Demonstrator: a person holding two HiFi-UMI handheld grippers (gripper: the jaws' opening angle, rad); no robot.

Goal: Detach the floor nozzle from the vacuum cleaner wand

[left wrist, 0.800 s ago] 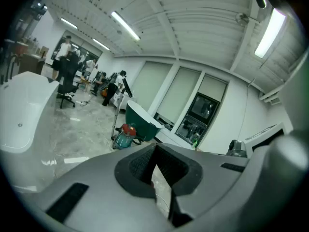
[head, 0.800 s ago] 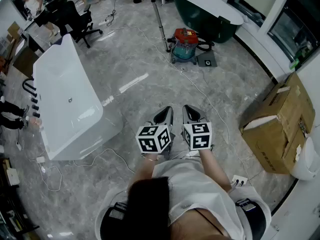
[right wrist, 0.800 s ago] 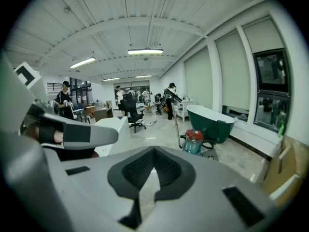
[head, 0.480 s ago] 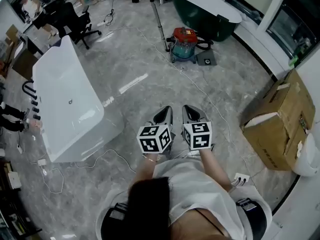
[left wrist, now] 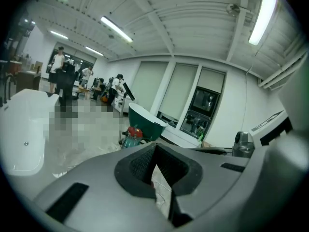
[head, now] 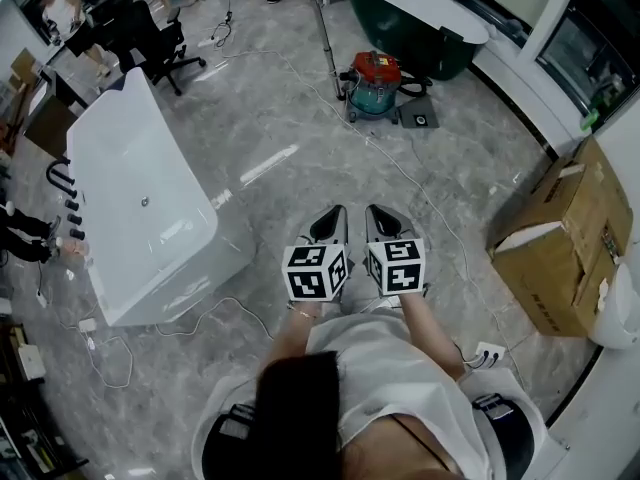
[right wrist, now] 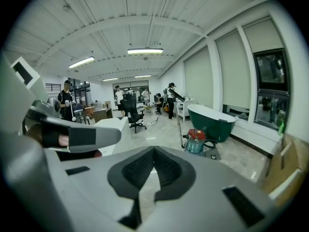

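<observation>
A red and teal canister vacuum cleaner (head: 377,86) stands on the grey marble floor several steps ahead. Its thin wand (head: 327,36) leans upward to its left. A flat dark floor nozzle (head: 418,118) lies at its right. The vacuum cleaner also shows small in the left gripper view (left wrist: 131,137) and in the right gripper view (right wrist: 196,141). My left gripper (head: 329,228) and right gripper (head: 384,225) are held side by side in front of the person, far from the vacuum cleaner. Both are shut with nothing between the jaws.
A white bathtub (head: 130,193) stands at the left and a dark green bathtub (head: 412,16) behind the vacuum cleaner. A cardboard box (head: 562,238) sits at the right. Cables run over the floor, with a power strip (head: 480,358) near the person's feet. An office chair (head: 150,36) stands far left.
The head view has shifted slightly. Both grippers stay shut, side by side, in about the same place.
</observation>
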